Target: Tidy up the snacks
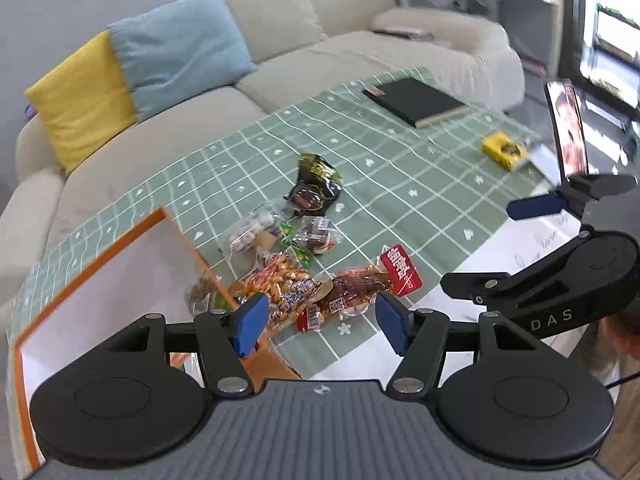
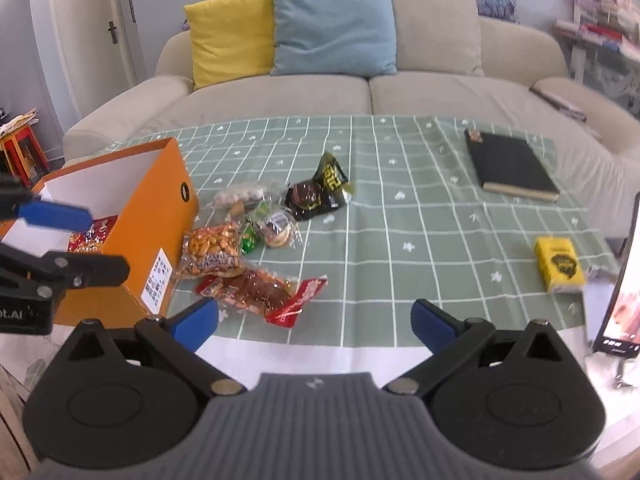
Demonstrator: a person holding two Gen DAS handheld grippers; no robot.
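An orange box (image 2: pixel 160 216) with a white inside stands at the table's left; it also shows in the left wrist view (image 1: pixel 120 236). A red snack packet (image 2: pixel 94 236) lies inside it. Beside the box lies a pile of snacks: a peanut bag (image 2: pixel 212 250), a red meat packet (image 2: pixel 260 292), a black and yellow packet (image 2: pixel 320 192), a green packet (image 2: pixel 252 236) and clear wrapped cakes (image 2: pixel 276 226). My left gripper (image 1: pixel 320 320) is open and empty, over the box's near corner and the peanut bag (image 1: pixel 284 292). My right gripper (image 2: pixel 316 324) is open and empty at the table's front edge.
A black book (image 2: pixel 508 164) lies at the back right of the green checked cloth (image 2: pixel 400 220). A yellow pack (image 2: pixel 558 264) lies at the right, next to an upright phone (image 2: pixel 624 280). A beige sofa (image 2: pixel 360 92) with cushions stands behind the table.
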